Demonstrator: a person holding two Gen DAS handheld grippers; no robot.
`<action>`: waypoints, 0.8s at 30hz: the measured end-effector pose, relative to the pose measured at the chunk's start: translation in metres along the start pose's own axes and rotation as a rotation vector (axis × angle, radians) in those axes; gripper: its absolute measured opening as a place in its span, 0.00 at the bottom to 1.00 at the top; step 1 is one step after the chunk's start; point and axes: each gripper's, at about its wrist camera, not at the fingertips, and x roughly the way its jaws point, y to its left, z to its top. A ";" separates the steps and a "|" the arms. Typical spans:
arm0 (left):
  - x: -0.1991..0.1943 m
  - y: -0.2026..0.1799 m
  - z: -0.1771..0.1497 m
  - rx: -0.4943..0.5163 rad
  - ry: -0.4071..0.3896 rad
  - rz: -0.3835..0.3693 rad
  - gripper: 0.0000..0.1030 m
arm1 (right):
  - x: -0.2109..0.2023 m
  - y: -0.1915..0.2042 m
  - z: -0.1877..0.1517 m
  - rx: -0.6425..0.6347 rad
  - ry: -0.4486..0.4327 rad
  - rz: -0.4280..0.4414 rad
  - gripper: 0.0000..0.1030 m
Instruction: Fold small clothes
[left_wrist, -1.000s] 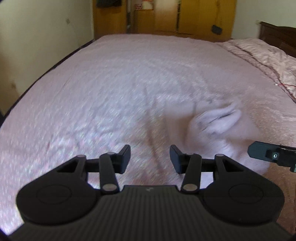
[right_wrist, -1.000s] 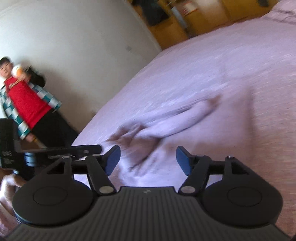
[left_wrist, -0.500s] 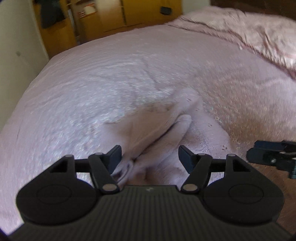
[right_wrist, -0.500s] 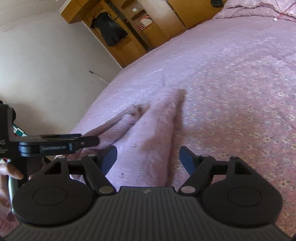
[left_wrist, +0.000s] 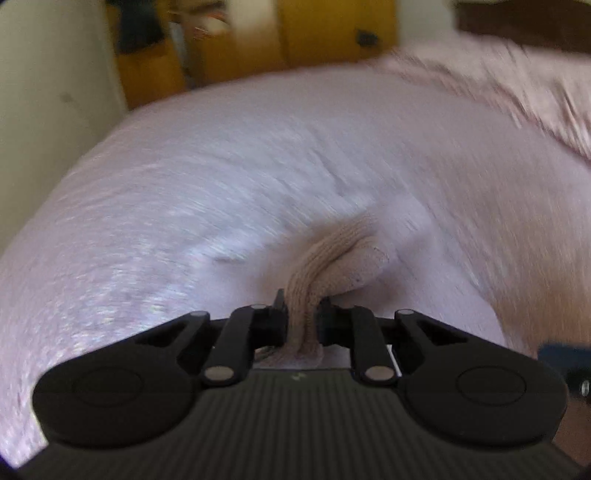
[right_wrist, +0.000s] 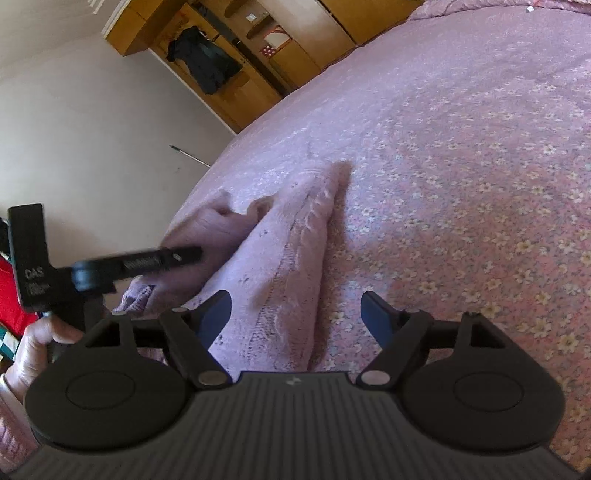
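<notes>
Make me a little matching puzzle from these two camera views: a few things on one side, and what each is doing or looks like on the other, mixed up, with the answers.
Things:
1. left gripper
2. right gripper
3. knitted garment
4. bedspread
5. wardrobe

Descriptions:
A. open, its fingers on either side of the fabric, not pinching it
B. yellow-brown wood, standing past the far end of the bed
C. shut on a bunched strip of knit
D. pink with small flowers, under everything
E. pale pink, lying in long folds on the bed

Pairs: 1-C, 2-A, 3-E, 4-D, 5-B
</notes>
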 end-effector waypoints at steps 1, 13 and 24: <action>-0.002 0.013 -0.001 -0.053 -0.015 0.024 0.16 | 0.001 0.002 0.000 -0.012 0.000 0.004 0.80; 0.003 0.080 -0.040 -0.227 0.101 0.078 0.57 | 0.028 0.005 -0.010 -0.026 0.062 0.033 0.81; -0.004 0.095 -0.075 -0.526 0.252 -0.210 0.83 | 0.056 0.004 -0.005 0.035 0.131 0.088 0.83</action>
